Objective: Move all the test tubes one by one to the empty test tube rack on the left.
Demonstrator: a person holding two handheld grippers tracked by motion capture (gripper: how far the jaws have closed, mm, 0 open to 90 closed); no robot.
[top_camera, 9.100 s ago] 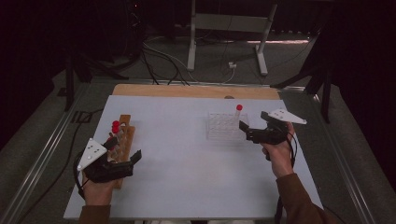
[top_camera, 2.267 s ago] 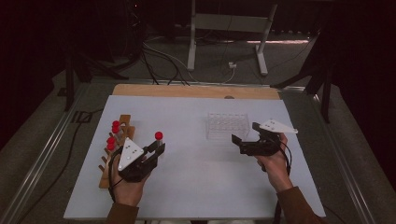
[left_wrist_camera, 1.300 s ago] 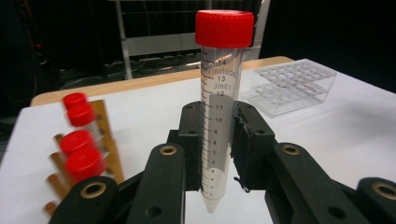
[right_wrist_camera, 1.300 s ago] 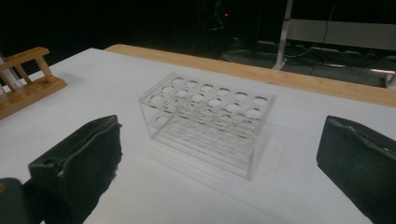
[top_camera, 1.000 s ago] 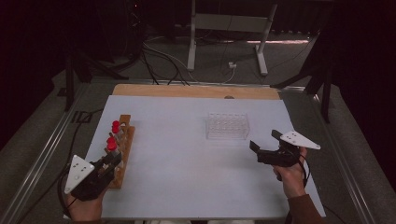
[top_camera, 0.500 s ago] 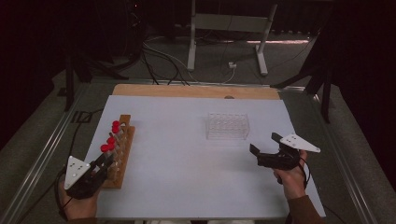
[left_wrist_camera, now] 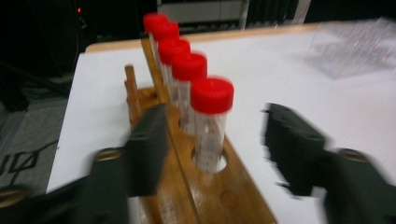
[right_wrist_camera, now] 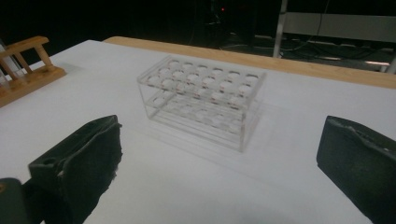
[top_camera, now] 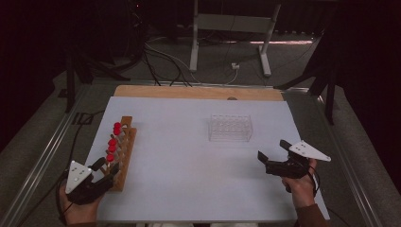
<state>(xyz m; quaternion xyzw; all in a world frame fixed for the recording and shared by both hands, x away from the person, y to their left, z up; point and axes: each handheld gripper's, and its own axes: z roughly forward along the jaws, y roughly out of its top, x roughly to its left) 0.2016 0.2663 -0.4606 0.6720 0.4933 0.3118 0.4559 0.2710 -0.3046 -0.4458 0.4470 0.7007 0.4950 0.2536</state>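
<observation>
The left hand-held gripper point(left_wrist_camera: 210, 140) is spreading around the nearest red-capped tube point(left_wrist_camera: 211, 126) in the wooden rack point(left_wrist_camera: 224, 196). Light, slick, likely fragile: pinch gently below the cap. The right hand-held gripper point(right_wrist_camera: 219, 163) is hovering spread, empty.

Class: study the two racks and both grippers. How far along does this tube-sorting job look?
Done: five red-capped tubes stand in the wooden rack; the clear rack holds none. In hand: the left gripper is open, jaws either side of the nearest tube; the right gripper is open and empty, facing the clear rack. Left: probably little, if filling the wooden rack was the aim.
</observation>
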